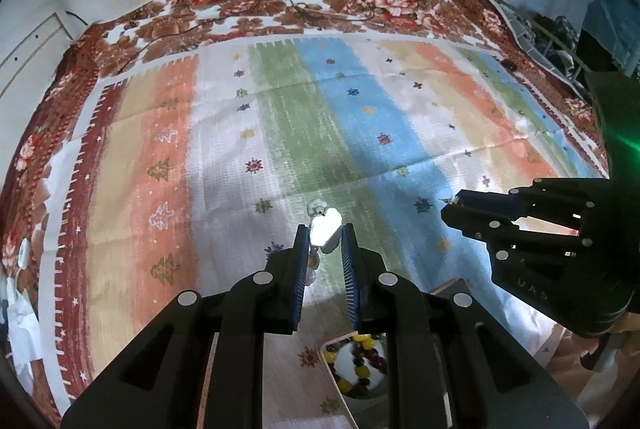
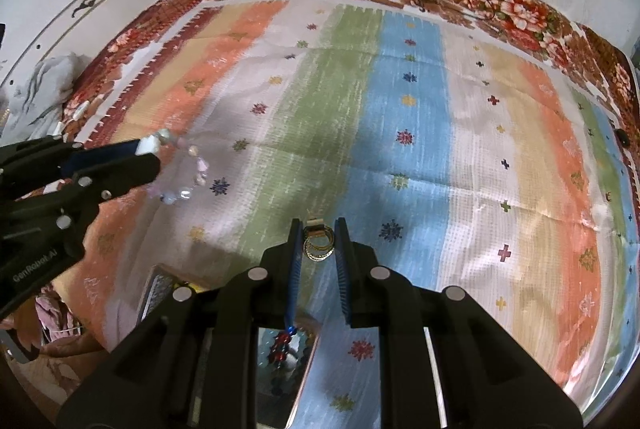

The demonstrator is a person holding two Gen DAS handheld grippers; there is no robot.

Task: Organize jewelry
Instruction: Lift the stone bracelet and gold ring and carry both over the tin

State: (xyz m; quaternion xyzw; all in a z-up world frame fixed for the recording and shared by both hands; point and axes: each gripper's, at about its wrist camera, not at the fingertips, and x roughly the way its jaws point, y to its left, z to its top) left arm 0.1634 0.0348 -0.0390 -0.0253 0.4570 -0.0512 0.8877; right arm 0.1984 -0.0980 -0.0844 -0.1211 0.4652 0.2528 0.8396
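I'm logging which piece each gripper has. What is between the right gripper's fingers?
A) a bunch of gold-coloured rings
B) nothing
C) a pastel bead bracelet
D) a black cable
A: in the right wrist view the right gripper has a bunch of gold-coloured rings between its fingers, while the pastel bead bracelet hangs from the left gripper.

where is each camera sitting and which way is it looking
Left wrist: on the left claw, looking forward and down at the striped cloth; its fingers pinch a pale beaded bracelet, with the right claw at right.
Right wrist: on the right claw, same direction; its fingers hold gold rings, with the left claw at left.
Shared: cloth, both claws, bracelet.
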